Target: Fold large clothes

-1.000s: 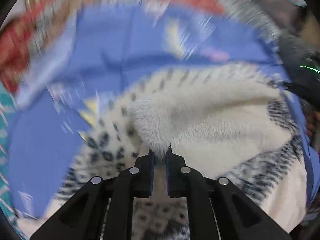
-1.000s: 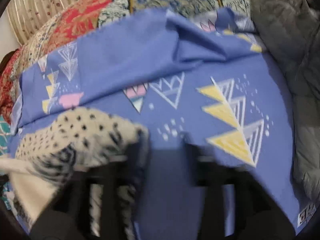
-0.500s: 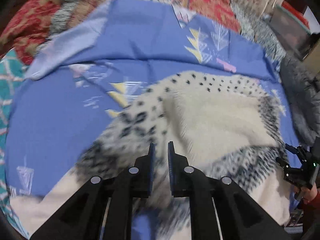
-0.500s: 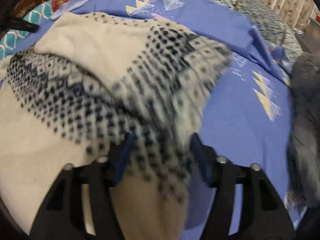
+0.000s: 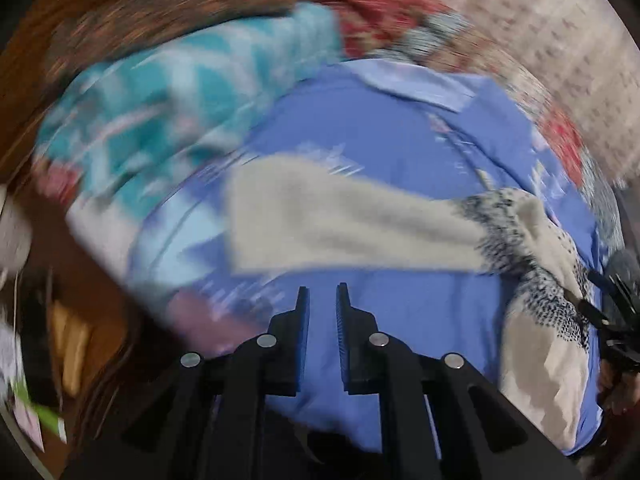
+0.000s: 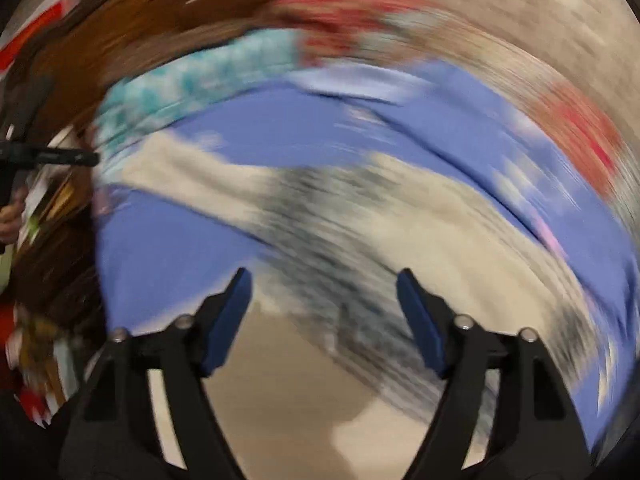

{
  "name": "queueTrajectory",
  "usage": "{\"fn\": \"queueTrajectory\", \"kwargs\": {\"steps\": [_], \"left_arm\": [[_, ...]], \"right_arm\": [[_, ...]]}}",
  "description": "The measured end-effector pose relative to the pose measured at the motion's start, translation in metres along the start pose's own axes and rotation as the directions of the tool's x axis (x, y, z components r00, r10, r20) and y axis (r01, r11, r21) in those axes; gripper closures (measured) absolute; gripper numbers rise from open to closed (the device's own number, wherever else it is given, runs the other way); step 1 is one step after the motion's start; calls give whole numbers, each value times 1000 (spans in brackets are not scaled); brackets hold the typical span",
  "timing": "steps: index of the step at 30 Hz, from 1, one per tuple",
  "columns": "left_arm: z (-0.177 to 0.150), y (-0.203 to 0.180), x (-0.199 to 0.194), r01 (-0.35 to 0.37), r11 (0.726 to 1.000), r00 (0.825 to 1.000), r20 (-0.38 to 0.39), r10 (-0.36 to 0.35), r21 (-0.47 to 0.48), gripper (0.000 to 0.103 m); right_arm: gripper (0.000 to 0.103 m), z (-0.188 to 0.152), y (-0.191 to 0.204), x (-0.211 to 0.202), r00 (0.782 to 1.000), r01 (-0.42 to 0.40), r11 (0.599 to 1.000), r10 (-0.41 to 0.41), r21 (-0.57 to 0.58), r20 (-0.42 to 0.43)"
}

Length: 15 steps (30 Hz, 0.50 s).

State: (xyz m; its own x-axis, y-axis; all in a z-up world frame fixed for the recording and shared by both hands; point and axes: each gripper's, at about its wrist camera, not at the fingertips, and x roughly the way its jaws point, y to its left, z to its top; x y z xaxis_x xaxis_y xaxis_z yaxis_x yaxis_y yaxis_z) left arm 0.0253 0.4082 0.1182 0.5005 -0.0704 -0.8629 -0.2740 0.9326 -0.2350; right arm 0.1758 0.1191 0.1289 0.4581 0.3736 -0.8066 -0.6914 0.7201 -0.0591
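Note:
A cream fleece sweater with a black-and-white patterned band lies on a blue patterned sheet (image 5: 400, 128). In the left wrist view its sleeve (image 5: 340, 224) stretches left and its body (image 5: 544, 320) lies at the right. My left gripper (image 5: 322, 300) is nearly shut and empty, above bare sheet just in front of the sleeve. In the blurred right wrist view the sweater (image 6: 360, 248) fills the middle. My right gripper (image 6: 324, 284) is wide open and empty over the sweater's body.
A teal patterned cloth (image 5: 152, 120) and a red patterned quilt (image 5: 372, 4) lie beyond the sheet. Dark brown wood (image 6: 140, 12) runs along the left. The other gripper shows at the right edge of the left wrist view (image 5: 616, 312).
My left gripper let go of the sweater and pulled back left off it. My right gripper stayed open and swung left across the sweater. Both views are now motion-blurred.

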Motion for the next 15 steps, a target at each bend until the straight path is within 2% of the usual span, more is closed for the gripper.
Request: {"fn": "queueTrajectory", "kwargs": {"steps": [3, 6, 7, 9, 10, 11, 12, 13, 14, 15], "left_arm": [[-23, 39, -13, 3, 998, 1000, -7, -4, -67, 67], [-45, 63, -25, 21, 993, 1000, -14, -23, -119, 67], [-52, 69, -29, 27, 992, 999, -14, -29, -126, 67], [-64, 77, -36, 29, 991, 999, -9, -30, -131, 67], [-68, 80, -40, 31, 990, 999, -5, -32, -136, 67], [-71, 84, -43, 38, 989, 999, -1, -38, -140, 67], [-74, 88, -47, 45, 989, 999, 5, -45, -141, 67], [-76, 92, -51, 47, 989, 999, 12, -46, -139, 67], [-78, 96, -54, 46, 990, 999, 19, -44, -136, 67], [-78, 98, -55, 46, 989, 999, 26, -43, -142, 67]], "right_arm": [[28, 50, 79, 64, 996, -78, 989, 72, -130, -45], [28, 84, 137, 126, 987, -123, 977, 101, -175, -126], [28, 93, 152, 145, 986, -106, 974, 78, -200, -145], [28, 108, 174, 187, 981, 4, 966, -54, -260, -187], [48, 110, 178, 202, 969, 11, 966, -73, -258, -235], [85, 112, 181, 214, 955, -22, 970, -51, -243, -291], [90, 118, 185, 213, 953, -28, 976, -40, -217, -301], [97, 129, 186, 203, 961, -40, 981, -14, -192, -276], [97, 139, 185, 191, 967, -80, 985, 40, -152, -251], [97, 157, 175, 169, 976, -125, 989, 108, -80, -191]]}}
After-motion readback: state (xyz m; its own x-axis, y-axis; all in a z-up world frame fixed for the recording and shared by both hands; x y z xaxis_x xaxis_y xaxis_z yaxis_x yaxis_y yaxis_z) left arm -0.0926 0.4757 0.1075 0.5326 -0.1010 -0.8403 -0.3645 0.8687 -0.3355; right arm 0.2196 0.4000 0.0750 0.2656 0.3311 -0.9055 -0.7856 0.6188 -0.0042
